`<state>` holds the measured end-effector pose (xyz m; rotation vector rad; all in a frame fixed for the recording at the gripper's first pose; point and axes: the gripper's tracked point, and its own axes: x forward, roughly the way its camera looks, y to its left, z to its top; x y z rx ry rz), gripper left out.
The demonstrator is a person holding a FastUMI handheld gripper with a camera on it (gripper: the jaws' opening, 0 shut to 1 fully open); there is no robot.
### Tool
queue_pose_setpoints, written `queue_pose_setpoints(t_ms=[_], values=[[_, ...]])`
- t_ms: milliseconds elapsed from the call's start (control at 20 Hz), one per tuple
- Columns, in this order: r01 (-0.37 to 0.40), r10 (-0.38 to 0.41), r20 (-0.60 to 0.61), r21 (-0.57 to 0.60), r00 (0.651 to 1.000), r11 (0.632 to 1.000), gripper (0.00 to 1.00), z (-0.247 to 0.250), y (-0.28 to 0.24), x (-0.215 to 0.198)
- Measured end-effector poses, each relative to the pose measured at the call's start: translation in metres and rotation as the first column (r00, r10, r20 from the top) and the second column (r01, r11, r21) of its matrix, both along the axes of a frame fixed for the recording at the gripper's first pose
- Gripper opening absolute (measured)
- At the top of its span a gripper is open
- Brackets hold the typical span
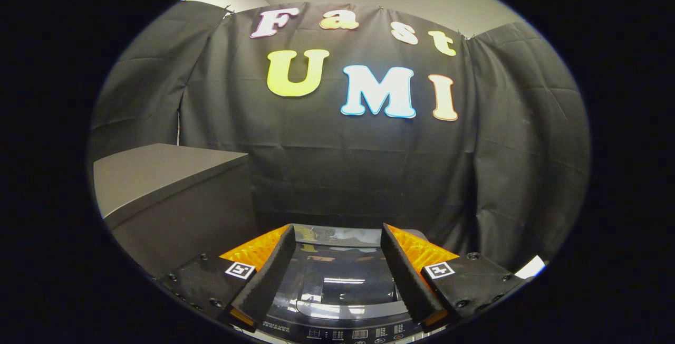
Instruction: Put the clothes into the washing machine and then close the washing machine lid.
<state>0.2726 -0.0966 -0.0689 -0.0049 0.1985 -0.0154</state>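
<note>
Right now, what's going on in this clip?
A handheld gripper hangs open above a washing machine, its fingers spread and holding nothing. The machine's glossy lid lies shut between and below the fingers. A grey cabinet stands beside the machine, against the booth's black cloth wall.

Washing machine [337,302] panel print seems too blurred to read.

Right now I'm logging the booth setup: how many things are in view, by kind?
Washing machine, glossy lid down: 1
Dark cabinet beside it: 1
Claw, fingers open above the lid, holding nothing: 1
White slip beyond the right finger, too small to identify: 1
Total: 4
</note>
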Motion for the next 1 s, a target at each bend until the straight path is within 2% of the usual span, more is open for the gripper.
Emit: queue_pose_setpoints(t_ms=[250, 500, 700, 900, 1000], values=[[-0.003, 0.001, 0.082, 0.027, 0.997, 1.000, 1.00, 0.043, 0.013, -0.042], [0.000, -0.012, 0.174, 0.065, 0.985, 0.998, 1.00, 0.099, 0.030, -0.114], [-0.037, 0.011, 0.229, 0.108, 0.973, 0.993, 1.00, 0.138, 0.053, -0.173], [-0.050, 0.011, 0.248, 0.150, 0.969, 0.987, 1.00, 0.152, 0.070, -0.221], [-0.058, 0.024, 0.249, 0.131, 0.968, 0.990, 1.00, 0.153, 0.076, -0.242]])
